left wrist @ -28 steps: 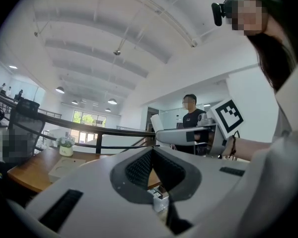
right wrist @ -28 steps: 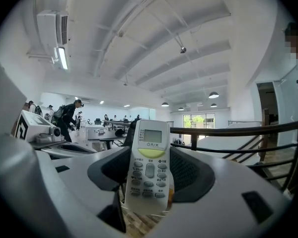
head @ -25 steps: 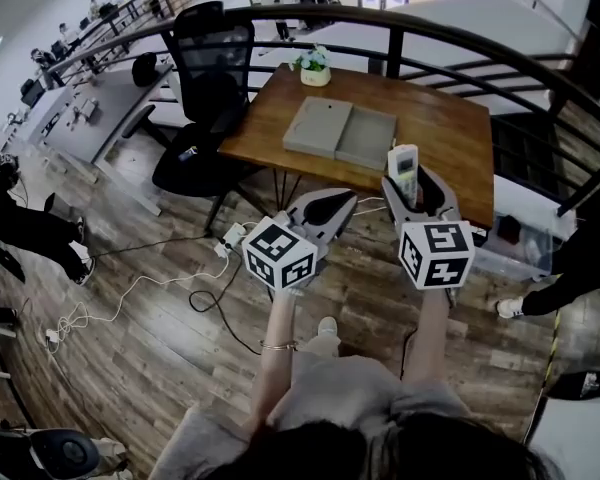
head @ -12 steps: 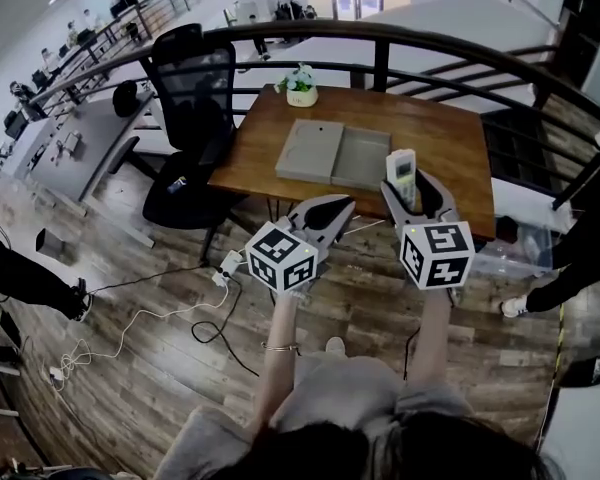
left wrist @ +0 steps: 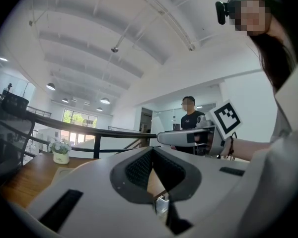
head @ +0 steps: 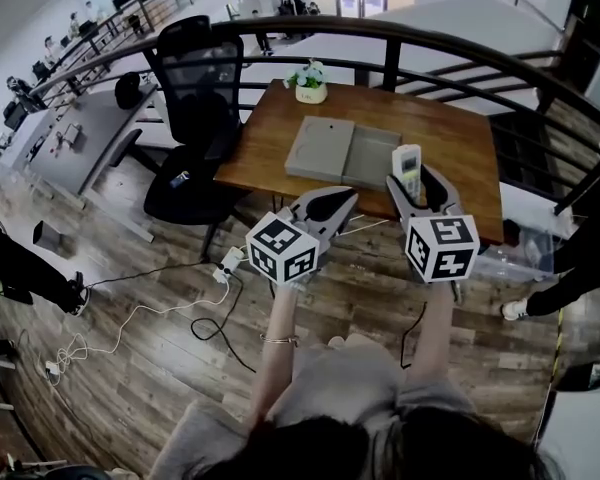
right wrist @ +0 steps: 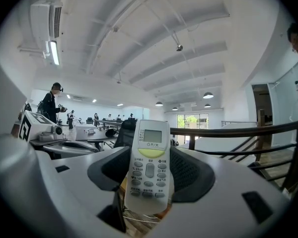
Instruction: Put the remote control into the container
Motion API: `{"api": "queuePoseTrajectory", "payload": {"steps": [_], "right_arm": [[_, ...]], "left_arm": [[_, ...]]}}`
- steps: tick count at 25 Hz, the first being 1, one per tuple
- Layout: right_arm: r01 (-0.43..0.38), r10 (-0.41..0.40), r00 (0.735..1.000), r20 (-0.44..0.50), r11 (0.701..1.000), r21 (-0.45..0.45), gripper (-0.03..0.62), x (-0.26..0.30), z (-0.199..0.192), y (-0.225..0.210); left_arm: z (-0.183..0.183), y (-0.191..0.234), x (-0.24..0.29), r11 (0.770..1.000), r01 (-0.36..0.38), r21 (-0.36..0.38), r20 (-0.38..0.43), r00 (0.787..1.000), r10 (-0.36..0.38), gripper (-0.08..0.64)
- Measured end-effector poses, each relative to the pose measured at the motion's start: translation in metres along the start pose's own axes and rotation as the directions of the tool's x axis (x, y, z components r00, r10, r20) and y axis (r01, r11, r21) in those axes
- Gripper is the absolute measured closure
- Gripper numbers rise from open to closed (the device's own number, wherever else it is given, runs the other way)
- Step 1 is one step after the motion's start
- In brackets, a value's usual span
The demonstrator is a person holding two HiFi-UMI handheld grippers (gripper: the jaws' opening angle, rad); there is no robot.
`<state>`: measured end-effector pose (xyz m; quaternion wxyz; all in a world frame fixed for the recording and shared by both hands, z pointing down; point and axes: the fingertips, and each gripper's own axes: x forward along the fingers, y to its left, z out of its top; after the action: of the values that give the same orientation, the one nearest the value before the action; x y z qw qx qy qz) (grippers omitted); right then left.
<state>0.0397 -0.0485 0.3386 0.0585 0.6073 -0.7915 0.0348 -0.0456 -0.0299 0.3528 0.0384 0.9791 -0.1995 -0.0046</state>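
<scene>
Clamped upright between the right gripper's point(head: 415, 180) jaws, remote control point(head: 406, 166) up over the wooden table's point(head: 450, 128) near edge, just near-right of the grey 2-compartment container point(head: 322, 133), with left gripper point(head: 340, 200) alongside, left, jaws clenched together, empty.

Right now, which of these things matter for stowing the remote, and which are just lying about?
In the job:
white remote control, clamped in the right gripper
flat grey container on the brown wooden table

Lying about:
small plant in a white pot
black mesh office chair
clear plastic bin on the floor
left gripper, shut and empty
</scene>
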Motion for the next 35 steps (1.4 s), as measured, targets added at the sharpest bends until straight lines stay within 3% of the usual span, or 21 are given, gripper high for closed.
{"api": "queuePoseTrajectory", "payload": {"steps": [8, 20, 35], "right_arm": [[0.000, 0.000, 1.000, -0.009, 0.999, 0.033, 0.342, 0.002, -0.004, 0.004], [0.031, -0.030, 0.997, -0.078, 0.999, 0.008, 0.342, 0.014, -0.021, -0.006], [-0.018, 0.017, 0.993, -0.116, 1.000, -0.014, 0.342, 0.077, -0.026, -0.026]], "left_arm": [[-0.008, 0.003, -0.009, 1.000, -0.006, -0.024, -0.014, 1.000, 0.006, 0.557], [-0.026, 0.013, -0.006, 0.997, -0.006, -0.073, -0.044, 0.999, 0.002, 0.557], [-0.023, 0.065, 0.017, 0.995, -0.062, -0.074, -0.041, 0.997, 0.059, 0.557]]}}
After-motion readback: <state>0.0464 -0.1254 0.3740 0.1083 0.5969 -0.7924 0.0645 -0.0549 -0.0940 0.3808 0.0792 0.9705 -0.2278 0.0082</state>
